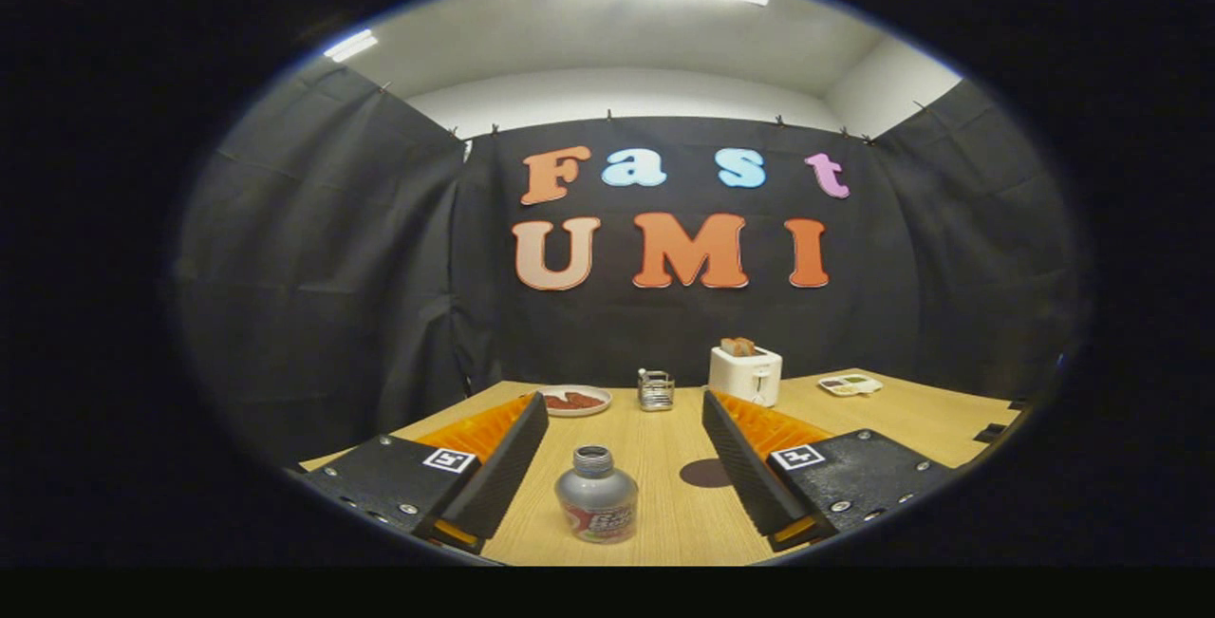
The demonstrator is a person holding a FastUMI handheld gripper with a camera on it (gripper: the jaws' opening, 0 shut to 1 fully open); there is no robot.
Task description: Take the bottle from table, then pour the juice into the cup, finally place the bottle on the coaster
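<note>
A small silver bottle [596, 495] with an open threaded neck and a red and white label stands upright on the wooden table [664, 523], between my two fingers and apart from both. My gripper [619, 466] is open wide. A dark round coaster [705, 473] lies flat on the table just right of the bottle, partly hidden behind the right finger [745, 466]. A small metallic cup [655, 390] stands farther back, beyond the fingertips, near the table's middle.
A white toaster [745, 374] with bread in its slot stands at the back right. A plate [572, 400] with reddish food sits at the back left. A small white tray [850, 384] with coloured items lies far right. Black cloth walls close the booth.
</note>
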